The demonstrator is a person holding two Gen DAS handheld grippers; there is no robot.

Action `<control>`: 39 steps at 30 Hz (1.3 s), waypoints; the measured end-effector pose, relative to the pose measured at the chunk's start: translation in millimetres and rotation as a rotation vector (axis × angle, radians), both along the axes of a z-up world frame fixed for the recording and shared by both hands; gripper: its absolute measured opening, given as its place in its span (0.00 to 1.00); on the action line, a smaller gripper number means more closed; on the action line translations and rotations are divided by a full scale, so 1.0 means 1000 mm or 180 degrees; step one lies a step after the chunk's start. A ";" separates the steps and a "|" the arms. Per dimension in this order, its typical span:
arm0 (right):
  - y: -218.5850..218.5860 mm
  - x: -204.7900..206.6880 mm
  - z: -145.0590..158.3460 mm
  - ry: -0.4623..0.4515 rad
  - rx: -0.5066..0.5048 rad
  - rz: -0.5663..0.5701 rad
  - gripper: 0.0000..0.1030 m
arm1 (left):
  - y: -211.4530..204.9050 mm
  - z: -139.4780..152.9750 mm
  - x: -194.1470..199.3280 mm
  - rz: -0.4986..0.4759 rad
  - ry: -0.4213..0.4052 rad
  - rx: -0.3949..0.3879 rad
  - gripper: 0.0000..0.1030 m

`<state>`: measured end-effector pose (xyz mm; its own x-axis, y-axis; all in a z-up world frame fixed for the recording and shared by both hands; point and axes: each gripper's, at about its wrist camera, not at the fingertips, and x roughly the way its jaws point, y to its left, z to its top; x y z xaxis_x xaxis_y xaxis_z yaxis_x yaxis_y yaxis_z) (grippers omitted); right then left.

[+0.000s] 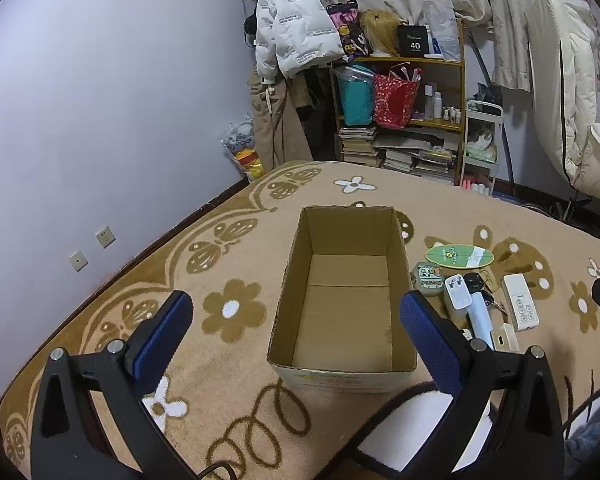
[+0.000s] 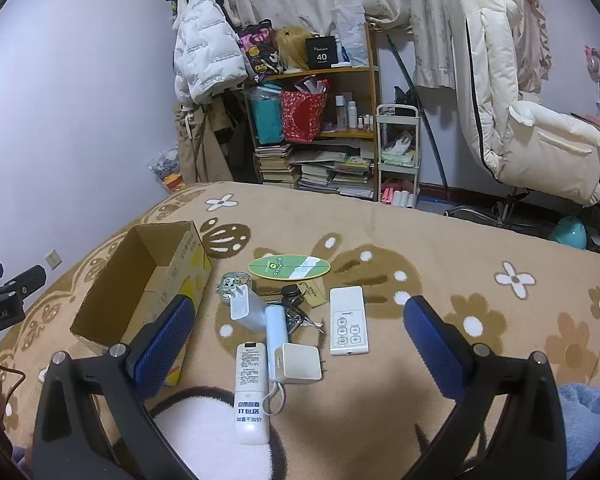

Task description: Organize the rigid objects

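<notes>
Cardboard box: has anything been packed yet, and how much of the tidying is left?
Nothing looks done: the cardboard box is empty. Nothing is in hand either; the left hand-held gripper and right hand-held gripper are both open and hold nothing. Everything is left: the long white remote, flat white remote, white charger cube, blue tube, keys and green oval board lie on the blanket beside the box.

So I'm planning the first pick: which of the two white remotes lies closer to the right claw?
The long remote with the black Chinese text, lying between the right claw fingers' bases. The button remote sits farther out.
</notes>
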<state>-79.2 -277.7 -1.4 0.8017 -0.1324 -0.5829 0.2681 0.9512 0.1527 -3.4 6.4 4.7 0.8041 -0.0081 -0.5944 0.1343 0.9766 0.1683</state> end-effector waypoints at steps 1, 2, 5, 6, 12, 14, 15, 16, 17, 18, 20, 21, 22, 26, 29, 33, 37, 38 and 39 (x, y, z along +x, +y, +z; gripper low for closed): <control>0.001 0.000 0.000 0.0002 -0.0003 -0.0004 1.00 | 0.000 0.000 0.000 -0.0008 0.0012 0.0000 0.99; 0.000 0.000 -0.001 0.0006 0.0007 -0.0004 1.00 | -0.001 0.000 0.000 -0.0013 0.0017 0.0001 0.99; -0.002 0.000 -0.003 0.0011 0.0031 0.0011 1.00 | -0.003 -0.001 -0.002 -0.0021 0.0014 0.0029 0.99; -0.004 -0.002 -0.001 0.0009 0.0038 0.0010 1.00 | -0.004 -0.001 -0.002 -0.0026 0.0014 0.0038 0.99; -0.003 -0.001 -0.001 0.0011 0.0026 0.0015 1.00 | -0.005 -0.001 -0.004 -0.0061 0.0001 0.0053 0.99; -0.003 0.000 -0.001 0.0017 0.0029 0.0012 1.00 | -0.005 0.000 -0.004 -0.0067 0.0000 0.0050 0.99; -0.002 0.000 0.000 0.0020 0.0026 0.0010 1.00 | -0.005 -0.001 -0.003 -0.0071 0.0000 0.0048 1.00; -0.003 0.000 0.000 0.0024 0.0023 0.0007 1.00 | -0.005 -0.001 -0.004 -0.0065 -0.0002 0.0052 1.00; -0.002 0.000 0.000 0.0026 0.0028 0.0015 1.00 | -0.005 -0.001 -0.004 -0.0065 -0.0002 0.0055 0.99; -0.002 0.000 0.000 0.0022 0.0031 0.0012 1.00 | -0.005 -0.001 -0.004 -0.0067 -0.0001 0.0052 0.99; -0.003 -0.001 -0.006 0.0027 0.0033 0.0014 1.00 | -0.005 -0.001 -0.004 -0.0066 0.0002 0.0052 0.99; -0.003 -0.002 -0.007 0.0026 0.0035 0.0018 1.00 | -0.005 -0.001 -0.004 -0.0064 0.0000 0.0056 0.99; -0.003 -0.001 -0.006 0.0027 0.0028 0.0012 1.00 | -0.006 -0.001 -0.004 -0.0060 0.0003 0.0066 1.00; -0.002 -0.001 -0.009 0.0022 0.0061 0.0012 1.00 | -0.008 -0.002 -0.005 -0.0075 0.0007 0.0102 0.99; -0.002 0.000 -0.009 0.0028 0.0048 0.0014 1.00 | -0.008 -0.001 -0.004 -0.0087 0.0011 0.0106 0.99; -0.002 0.000 -0.008 0.0029 0.0052 0.0012 1.00 | -0.009 -0.002 -0.005 -0.0083 0.0010 0.0099 0.99; -0.001 0.000 -0.011 0.0033 0.0045 0.0012 1.00 | -0.010 -0.001 -0.005 -0.0081 -0.0004 0.0107 0.99; -0.002 0.000 -0.010 0.0036 0.0054 0.0020 1.00 | -0.010 -0.001 -0.005 -0.0082 -0.0002 0.0106 0.99; -0.001 0.000 -0.012 0.0039 0.0049 0.0021 1.00 | -0.010 -0.001 -0.005 -0.0080 -0.0001 0.0108 0.99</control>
<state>-79.0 -278.8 -13.0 0.7954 -0.1180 -0.5945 0.2637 0.9505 0.1642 -8.0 -3.4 3.7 0.8042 -0.0081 -0.5943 0.1585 0.9666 0.2013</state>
